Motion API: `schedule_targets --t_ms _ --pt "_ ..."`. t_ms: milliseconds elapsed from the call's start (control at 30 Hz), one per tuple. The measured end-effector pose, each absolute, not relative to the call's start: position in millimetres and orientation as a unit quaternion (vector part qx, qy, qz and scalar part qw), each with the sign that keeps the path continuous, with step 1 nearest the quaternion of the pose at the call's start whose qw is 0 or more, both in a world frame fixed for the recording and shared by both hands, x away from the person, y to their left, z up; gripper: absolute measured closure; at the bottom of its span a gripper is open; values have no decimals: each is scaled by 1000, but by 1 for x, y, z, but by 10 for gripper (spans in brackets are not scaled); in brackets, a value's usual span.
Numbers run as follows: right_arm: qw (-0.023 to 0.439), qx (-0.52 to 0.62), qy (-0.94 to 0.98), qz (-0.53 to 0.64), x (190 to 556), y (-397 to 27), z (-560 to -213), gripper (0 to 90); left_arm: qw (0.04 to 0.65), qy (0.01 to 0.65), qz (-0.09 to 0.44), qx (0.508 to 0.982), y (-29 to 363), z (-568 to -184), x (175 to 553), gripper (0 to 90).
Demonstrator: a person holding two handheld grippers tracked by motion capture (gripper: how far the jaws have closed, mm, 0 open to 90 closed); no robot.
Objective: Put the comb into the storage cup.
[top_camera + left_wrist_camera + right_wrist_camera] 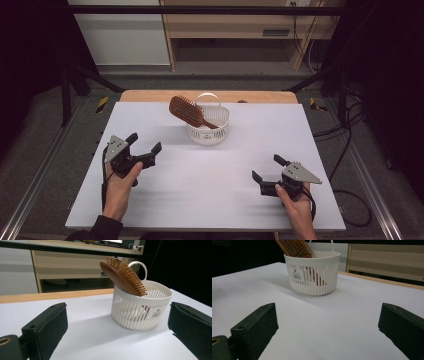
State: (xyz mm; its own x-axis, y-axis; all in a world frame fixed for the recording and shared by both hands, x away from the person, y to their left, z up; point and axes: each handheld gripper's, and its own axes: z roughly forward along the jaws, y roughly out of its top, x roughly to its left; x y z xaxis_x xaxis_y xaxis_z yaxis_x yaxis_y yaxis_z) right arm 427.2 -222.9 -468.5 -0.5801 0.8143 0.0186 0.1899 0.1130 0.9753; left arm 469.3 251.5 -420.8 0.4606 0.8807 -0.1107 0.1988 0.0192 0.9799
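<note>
While both claws are held low over the desk, nothing is gripped. The left claw is spread wide, and the right claw likewise. The brush is propped tilted in the basket, head up over the rim, well apart from the 2 claws.

Even overhead light brightens the white tabletop while the frame edges of the high view sink into black. The basket casts a soft shadow toward lower left. Near claw pads look blurred.
</note>
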Motion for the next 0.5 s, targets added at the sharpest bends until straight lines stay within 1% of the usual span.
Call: schedule_targets --t_ms 333,500 --pt "280 363 692 558 427 -223 -469 27 573 431 312 624 268 -423 462 21" --pt "279 364 691 559 427 -223 -469 27 568 433 321 622 276 -430 455 21"
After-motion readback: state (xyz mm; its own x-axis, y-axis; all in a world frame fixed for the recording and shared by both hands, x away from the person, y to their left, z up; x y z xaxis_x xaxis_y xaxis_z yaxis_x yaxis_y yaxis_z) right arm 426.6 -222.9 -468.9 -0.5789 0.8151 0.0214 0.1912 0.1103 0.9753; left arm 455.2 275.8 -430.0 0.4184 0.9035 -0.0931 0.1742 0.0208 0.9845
